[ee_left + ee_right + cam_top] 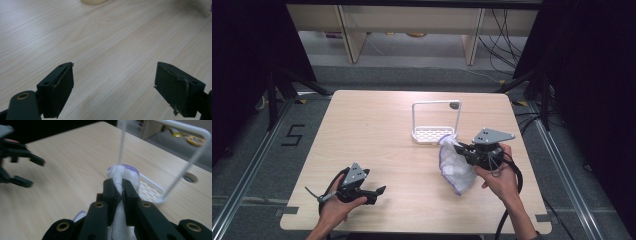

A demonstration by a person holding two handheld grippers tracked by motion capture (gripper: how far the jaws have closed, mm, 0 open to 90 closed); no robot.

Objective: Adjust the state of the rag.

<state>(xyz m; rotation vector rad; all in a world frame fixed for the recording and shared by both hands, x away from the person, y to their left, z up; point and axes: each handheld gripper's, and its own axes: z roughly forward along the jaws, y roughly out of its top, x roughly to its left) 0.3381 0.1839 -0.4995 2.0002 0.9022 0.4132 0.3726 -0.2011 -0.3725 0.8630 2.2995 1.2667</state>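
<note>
A white cloth with purple trim (456,166) hangs in a bunch from my right gripper (460,147), which is shut on its upper edge. In the right gripper view the cloth (123,175) is pinched between the two black jaws of the right gripper (119,184). Just beyond it stands a white wire rack (435,121) with a perforated base (150,189) and a tall hoop handle. My left gripper (380,192) rests low near the table's front left, open, with nothing between its fingers (59,88).
The light wooden table (377,130) has bare room across its left and middle. A round cable hole (454,105) sits behind the rack. Black stands and cables flank the table on the floor.
</note>
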